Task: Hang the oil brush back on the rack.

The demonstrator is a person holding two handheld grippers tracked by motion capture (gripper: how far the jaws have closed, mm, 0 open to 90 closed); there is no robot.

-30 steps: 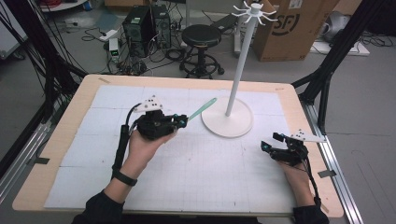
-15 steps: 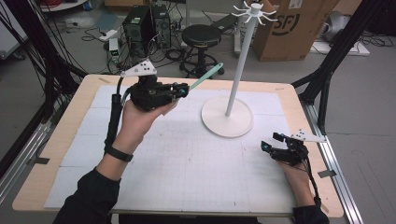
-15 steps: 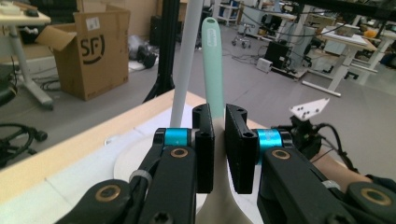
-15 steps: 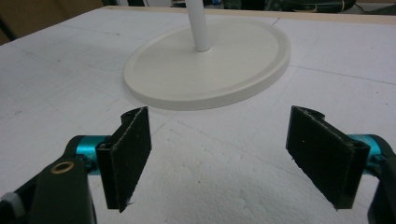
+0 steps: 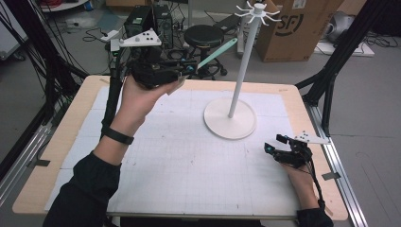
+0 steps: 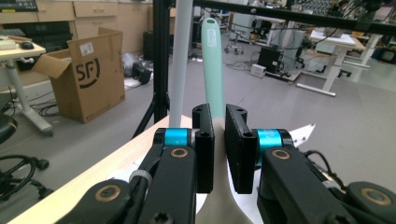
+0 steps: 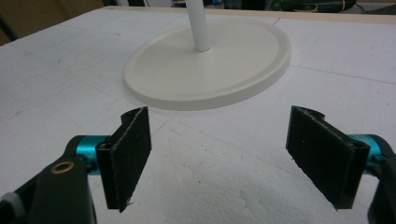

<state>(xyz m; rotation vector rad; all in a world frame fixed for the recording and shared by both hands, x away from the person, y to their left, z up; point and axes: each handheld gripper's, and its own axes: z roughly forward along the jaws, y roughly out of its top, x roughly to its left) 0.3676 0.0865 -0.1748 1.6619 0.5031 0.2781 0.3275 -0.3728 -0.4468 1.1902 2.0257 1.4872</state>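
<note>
Cardboard box [image 6: 86,74] side: carried the large dark letters "SF" in the left gripper view.
Same box [image 5: 302,28] in the high view: showed "SF" again, partly cut off by the white pole.
White sticker on the box: print was too small to read.

My left gripper [image 5: 189,70]: black body, flat black jaws, blue collars, brass screws, grey three-cornered plate, black cable. Right gripper [image 5: 274,143]: alike. Dark sleeves; black wristband [image 5: 116,135].

Grey floor with a cardboard box [image 5: 302,28] and black stool [image 5: 203,38] (cables strewn about).
</note>
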